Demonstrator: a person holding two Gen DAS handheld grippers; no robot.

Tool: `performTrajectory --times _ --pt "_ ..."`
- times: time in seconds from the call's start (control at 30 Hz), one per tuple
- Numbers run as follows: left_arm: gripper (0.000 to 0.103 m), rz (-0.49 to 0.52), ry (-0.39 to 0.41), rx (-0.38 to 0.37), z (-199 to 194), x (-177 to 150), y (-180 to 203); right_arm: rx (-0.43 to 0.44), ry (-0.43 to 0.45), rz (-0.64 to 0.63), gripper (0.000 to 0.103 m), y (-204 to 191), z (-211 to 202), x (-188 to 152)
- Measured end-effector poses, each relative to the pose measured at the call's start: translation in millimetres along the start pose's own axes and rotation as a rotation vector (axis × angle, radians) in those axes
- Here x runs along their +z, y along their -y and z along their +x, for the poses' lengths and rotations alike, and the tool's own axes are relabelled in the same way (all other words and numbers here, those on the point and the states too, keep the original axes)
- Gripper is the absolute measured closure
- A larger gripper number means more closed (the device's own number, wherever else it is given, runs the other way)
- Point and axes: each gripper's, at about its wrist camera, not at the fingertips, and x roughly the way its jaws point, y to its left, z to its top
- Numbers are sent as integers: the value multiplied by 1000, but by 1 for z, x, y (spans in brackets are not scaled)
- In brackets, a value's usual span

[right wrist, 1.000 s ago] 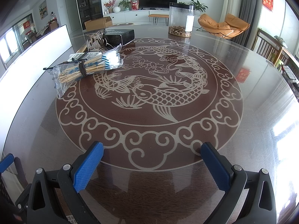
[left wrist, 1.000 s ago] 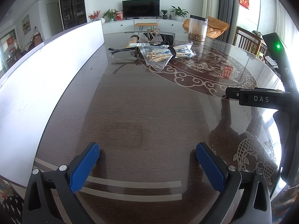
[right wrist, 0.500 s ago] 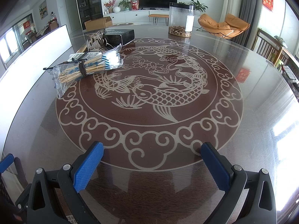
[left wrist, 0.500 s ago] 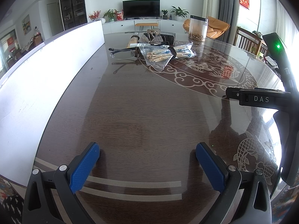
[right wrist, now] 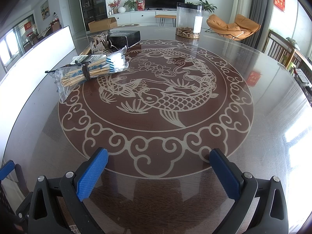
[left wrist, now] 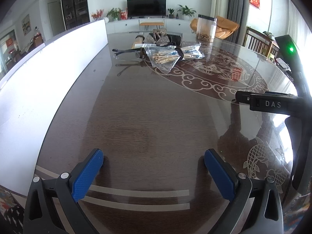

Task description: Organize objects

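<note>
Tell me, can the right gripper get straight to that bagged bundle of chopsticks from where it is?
Probably yes. The right gripper is open and holds nothing, and the table between it and the bagged chopsticks, ahead to its left, is bare. The black box sits behind the bag, not in the path.

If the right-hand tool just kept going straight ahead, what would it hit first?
Probably nothing soon. The right tool points across bare table over the fish pattern. The chopstick bag lies off left; the clear jar at the far edge seems nearest its line, though depth is unclear.
</note>
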Motion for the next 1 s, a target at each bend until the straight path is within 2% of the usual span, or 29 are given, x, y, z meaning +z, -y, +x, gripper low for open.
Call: performTrajectory --times 0.67,1.0 --pt "0 2 -46 1 3 4 3 0 0 0 0 0 0 0" --pt "0 7 -32 -5 0 -1 3 0 0 0 0 0 0 0"
